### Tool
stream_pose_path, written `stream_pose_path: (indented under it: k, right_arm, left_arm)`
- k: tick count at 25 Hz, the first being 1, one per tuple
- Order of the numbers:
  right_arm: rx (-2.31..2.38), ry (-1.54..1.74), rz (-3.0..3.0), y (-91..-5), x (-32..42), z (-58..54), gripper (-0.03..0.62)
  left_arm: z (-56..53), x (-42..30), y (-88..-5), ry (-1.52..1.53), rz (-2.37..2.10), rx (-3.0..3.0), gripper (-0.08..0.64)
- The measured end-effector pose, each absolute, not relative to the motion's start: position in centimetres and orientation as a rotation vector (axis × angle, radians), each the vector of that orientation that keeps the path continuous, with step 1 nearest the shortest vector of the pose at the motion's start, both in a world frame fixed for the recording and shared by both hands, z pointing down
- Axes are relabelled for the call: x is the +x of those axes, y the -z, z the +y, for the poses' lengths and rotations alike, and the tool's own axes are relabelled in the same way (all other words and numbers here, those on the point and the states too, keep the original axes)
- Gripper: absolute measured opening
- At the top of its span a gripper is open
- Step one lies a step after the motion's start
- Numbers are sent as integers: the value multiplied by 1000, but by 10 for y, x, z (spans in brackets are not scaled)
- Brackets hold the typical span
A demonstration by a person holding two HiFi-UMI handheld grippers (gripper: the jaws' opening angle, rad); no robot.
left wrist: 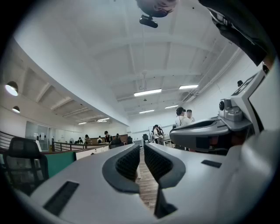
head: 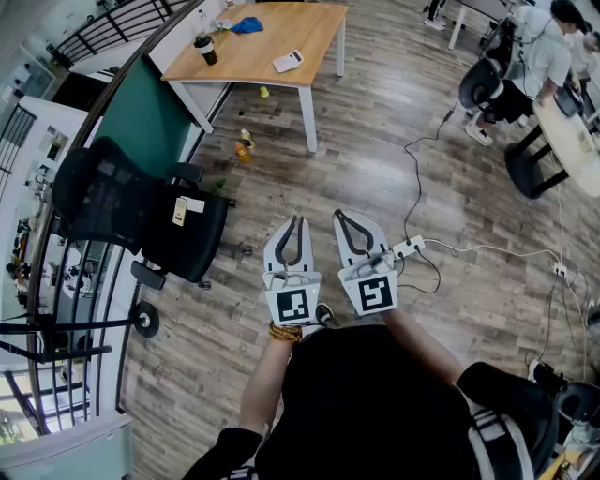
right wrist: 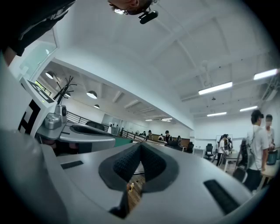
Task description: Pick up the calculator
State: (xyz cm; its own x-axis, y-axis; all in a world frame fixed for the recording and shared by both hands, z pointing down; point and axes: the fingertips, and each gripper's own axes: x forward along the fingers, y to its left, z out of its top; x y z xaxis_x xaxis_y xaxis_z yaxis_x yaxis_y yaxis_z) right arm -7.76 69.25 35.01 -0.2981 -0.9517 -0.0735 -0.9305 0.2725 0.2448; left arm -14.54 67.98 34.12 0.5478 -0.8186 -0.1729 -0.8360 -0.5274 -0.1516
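The calculator [head: 288, 61], white with a dark screen, lies on a wooden table [head: 262, 56] far ahead of me, near the table's front right corner. Both grippers are held close to my body over the wooden floor, side by side and pointing toward the table. My left gripper [head: 293, 223] is shut with nothing in it; in the left gripper view [left wrist: 141, 149] its ribbed pads stand nearly together. My right gripper [head: 339, 217] is shut and empty too, its pads meeting at the tip in the right gripper view [right wrist: 140, 146]. The calculator does not show in either gripper view.
A dark cup [head: 205, 49] and a blue cloth [head: 247, 25] also sit on the table. A black office chair [head: 141, 211] stands left of me. A bottle [head: 244, 145] lies on the floor by the table leg. A power strip [head: 408, 247] with cables lies to the right. People [head: 544, 56] sit at the far right.
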Motion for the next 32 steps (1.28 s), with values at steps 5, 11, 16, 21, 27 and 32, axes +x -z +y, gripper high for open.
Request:
stream_pose_path:
  k: [5, 11, 16, 21, 27, 32]
  right_arm:
    - [1799, 351, -2461, -353, -66, 677, 3]
    - [1794, 286, -2455, -360, -54, 650, 22]
    - [1764, 293, -2473, -358, -47, 622, 61]
    - [1740, 282, -2492, -358, -37, 590, 87]
    - [1724, 256, -2519, -356, -13, 551, 111]
    - [1673, 231, -2541, -361, 11, 522, 131]
  left_arm:
    - [664, -136, -346, -126, 1410, -2590, 49]
    - [639, -127, -348, -128, 1432, -2595, 49]
    - [613, -121, -349, -118, 1462, -2597, 49]
    - [581, -108, -351, -104, 1477, -2592, 49]
    - [546, -83, -349, -86, 1494, -2583, 49]
    - [520, -58, -347, -76, 1528, -2566, 49]
